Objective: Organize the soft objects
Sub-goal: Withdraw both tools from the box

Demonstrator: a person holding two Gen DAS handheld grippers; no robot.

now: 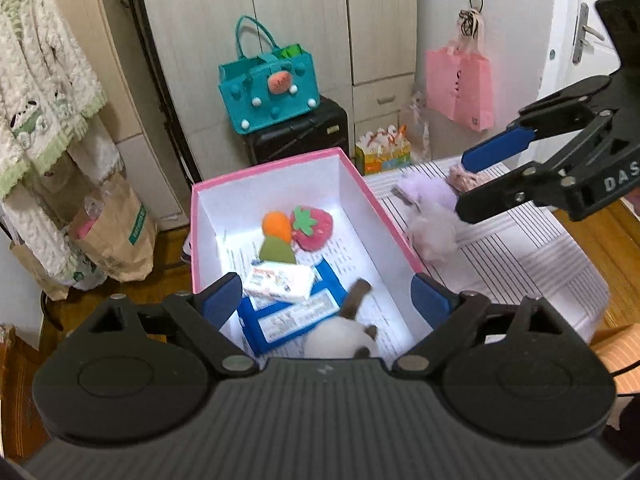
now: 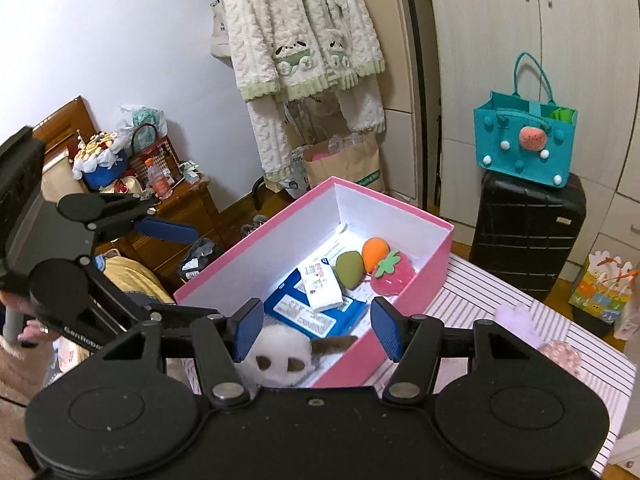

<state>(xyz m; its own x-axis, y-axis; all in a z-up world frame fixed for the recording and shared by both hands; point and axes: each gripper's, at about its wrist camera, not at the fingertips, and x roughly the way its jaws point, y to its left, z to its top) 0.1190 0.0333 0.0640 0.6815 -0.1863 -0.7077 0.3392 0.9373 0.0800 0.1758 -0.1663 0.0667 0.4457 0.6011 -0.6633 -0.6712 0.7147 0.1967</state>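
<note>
A pink box point(image 1: 280, 164) with a white inside stands on a striped table point(image 1: 520, 248). It holds a red strawberry plush point(image 1: 314, 229), an orange and green sponge point(image 1: 276, 236), a white tissue pack point(image 1: 280, 282), a blue wipes pack point(image 1: 288, 316) and a white plush cat point(image 1: 340, 340). My left gripper point(image 1: 326, 300) is open and empty above the box. My right gripper point(image 2: 316, 330) is open and empty over the box's near end, above the cat point(image 2: 280, 356). A lilac plush point(image 1: 432, 216) and a pink fluffy item point(image 1: 464, 178) lie on the table, to the right of the box in the left wrist view.
A teal felt bag point(image 1: 268, 88) sits on a black suitcase point(image 1: 300, 132) behind the box. A pink bag point(image 1: 460, 84) hangs on the wardrobe. Fleece pyjamas point(image 2: 300, 40) hang by a paper bag point(image 2: 344, 160). A cluttered wooden cabinet point(image 2: 168, 208) stands left.
</note>
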